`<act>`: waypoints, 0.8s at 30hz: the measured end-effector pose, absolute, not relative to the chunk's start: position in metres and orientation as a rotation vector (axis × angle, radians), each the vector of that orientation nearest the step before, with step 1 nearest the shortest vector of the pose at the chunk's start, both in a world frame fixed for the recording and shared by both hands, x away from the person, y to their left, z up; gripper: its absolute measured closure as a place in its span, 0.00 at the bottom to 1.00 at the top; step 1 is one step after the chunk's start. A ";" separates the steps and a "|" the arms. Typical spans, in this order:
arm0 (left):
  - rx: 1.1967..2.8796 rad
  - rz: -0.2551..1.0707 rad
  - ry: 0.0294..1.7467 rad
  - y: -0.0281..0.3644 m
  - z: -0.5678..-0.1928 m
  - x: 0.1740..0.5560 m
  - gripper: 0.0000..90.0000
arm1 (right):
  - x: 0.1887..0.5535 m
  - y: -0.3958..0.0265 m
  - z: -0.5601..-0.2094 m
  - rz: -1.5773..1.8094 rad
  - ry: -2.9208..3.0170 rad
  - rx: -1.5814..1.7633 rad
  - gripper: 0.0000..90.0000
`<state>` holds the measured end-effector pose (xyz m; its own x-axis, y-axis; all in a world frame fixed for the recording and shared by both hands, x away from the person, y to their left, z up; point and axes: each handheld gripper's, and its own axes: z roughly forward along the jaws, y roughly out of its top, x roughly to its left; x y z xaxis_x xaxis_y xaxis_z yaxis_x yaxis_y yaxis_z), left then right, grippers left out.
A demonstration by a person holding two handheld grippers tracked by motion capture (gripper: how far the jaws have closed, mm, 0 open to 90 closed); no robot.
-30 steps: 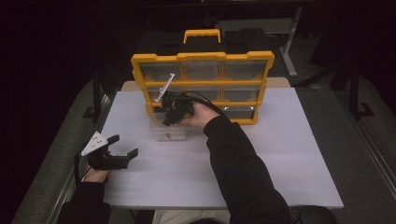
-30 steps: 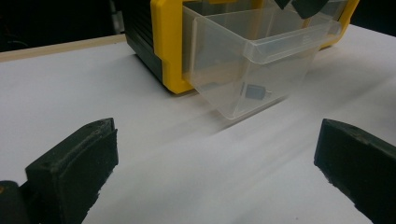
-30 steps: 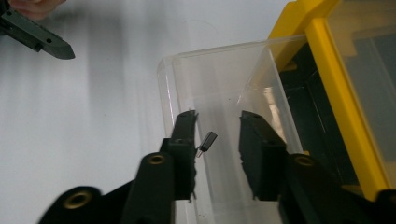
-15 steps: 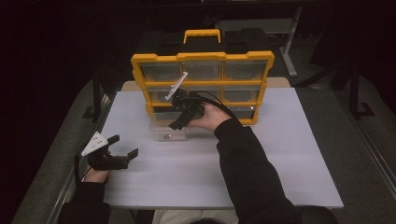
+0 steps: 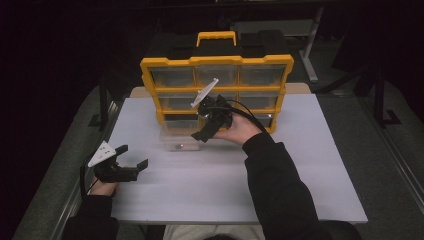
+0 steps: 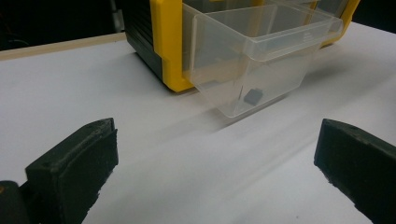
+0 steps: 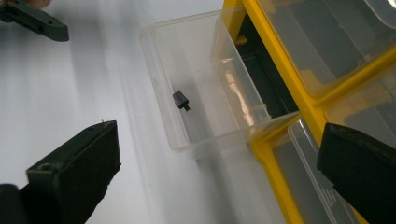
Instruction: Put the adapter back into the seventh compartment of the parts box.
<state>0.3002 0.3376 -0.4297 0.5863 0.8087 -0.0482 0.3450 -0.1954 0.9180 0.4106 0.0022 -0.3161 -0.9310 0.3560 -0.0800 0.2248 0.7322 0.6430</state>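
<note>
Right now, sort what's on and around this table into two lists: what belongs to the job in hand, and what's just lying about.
In the job:
- clear drawer, pulled out of the yellow organizer
- small black part lying in that drawer
- right hand-held gripper, jaws just opened, nothing between them

Just about:
- left hand-held gripper, open, away from the drawer
- closed drawers
- white table

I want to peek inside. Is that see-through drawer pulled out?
Yes, pulled out. The clear drawer sticks out from the yellow organizer, a small black part inside.

A white table (image 5: 320, 165) sits amid dark surroundings with a grey stand (image 5: 310, 55).
</note>
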 end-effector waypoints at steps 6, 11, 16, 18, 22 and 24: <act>1.785 0.561 0.949 0.337 -0.430 0.300 0.00 | 0.405 -0.011 -0.315 0.996 2.727 0.478 0.00; 1.785 0.564 0.951 0.337 -0.430 0.300 0.00 | 0.403 -0.022 -0.316 0.998 2.712 0.499 0.00; 1.787 0.564 0.950 0.337 -0.430 0.300 0.00 | 0.400 -0.030 -0.316 1.008 2.704 0.512 0.00; 1.788 0.564 0.950 0.337 -0.430 0.300 0.00 | 0.398 -0.034 -0.317 1.012 2.698 0.518 0.00; 1.788 0.564 0.950 0.337 -0.430 0.300 0.00 | 0.396 -0.042 -0.319 1.011 2.692 0.532 0.00; 1.791 0.565 0.950 0.337 -0.430 0.300 0.00 | 0.394 -0.046 -0.321 1.017 2.688 0.539 0.00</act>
